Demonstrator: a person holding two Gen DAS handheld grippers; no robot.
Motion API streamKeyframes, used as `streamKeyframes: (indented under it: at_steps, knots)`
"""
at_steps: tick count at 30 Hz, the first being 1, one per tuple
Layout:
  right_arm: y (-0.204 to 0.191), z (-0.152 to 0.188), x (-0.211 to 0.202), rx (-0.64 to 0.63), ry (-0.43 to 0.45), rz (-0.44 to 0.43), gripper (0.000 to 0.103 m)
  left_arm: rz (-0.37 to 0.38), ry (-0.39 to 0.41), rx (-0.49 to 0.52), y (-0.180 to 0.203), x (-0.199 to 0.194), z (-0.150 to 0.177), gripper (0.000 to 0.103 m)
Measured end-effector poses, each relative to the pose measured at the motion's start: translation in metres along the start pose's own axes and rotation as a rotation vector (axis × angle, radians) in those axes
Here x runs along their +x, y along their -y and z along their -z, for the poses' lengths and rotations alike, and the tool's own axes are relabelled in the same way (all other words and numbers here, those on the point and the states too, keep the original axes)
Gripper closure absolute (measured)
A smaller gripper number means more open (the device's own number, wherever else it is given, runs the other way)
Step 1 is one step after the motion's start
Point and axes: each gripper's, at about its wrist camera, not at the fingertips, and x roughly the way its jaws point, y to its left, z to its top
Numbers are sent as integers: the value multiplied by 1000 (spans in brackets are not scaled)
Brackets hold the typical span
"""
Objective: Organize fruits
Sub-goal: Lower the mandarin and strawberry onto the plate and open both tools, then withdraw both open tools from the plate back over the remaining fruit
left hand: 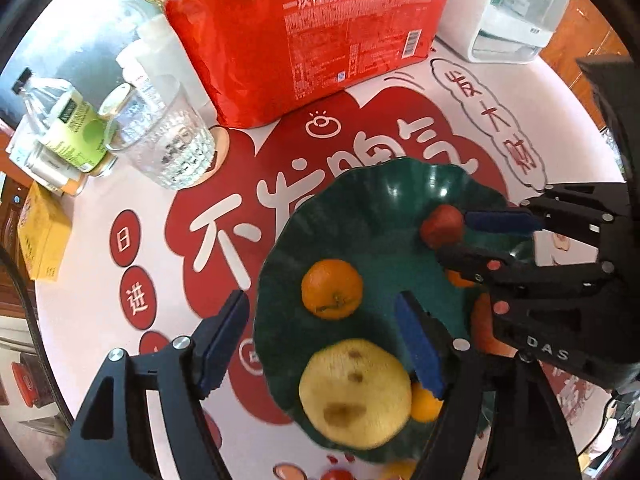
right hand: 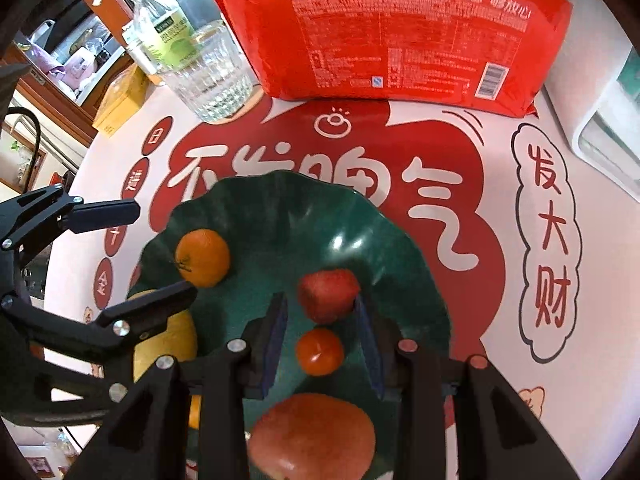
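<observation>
The fruits are gathered in the green dish (right hand: 384, 216), which sits on the counter (right hand: 496, 364) on a red-printed mat. An orange (left hand: 332, 289) lies toward the dish's left side, a yellow pear (left hand: 355, 394) at its near left edge, a small red fruit (right hand: 328, 294) near the middle, a small tomato-like fruit (right hand: 319, 351) just in front of it, and a large reddish apple (right hand: 312, 436) at the near rim.

The left gripper (left hand: 320, 344) is held above the pear and the orange with its jaws spread; nothing is pinched between them, so the pear is judged to be released and resting in the dish. The right gripper (right hand: 322, 340) is pointed down over the red fruit and the tomato-like fruit, its jaws set narrowly on either side of them. Whether the right pad is touching the red fruit cannot be told; no firm pinch is shown.

For the step to be done well, the left gripper should be lifted straight up so that the pear is not nudged by the inner finger, which stands close beside it. The pear sits near the rim and could roll out if bumped. The right gripper should be kept clear of the left one, since both are crowded over one dish. The glass (right hand: 212, 80) and red pack (right hand: 400, 36) stand well behind the dish and need not be disturbed.
</observation>
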Motion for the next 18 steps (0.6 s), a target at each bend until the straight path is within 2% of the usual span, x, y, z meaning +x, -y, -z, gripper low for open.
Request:
streamKeyframes:
  at_steps: [7,18]
  knots:
    - [-12,9,-27,13,17,-21,67,16,51,-37,2,-38,22,23]
    - [-27,44,-75,60,67,-40,67,23,118,-211,-13,-79,64,23]
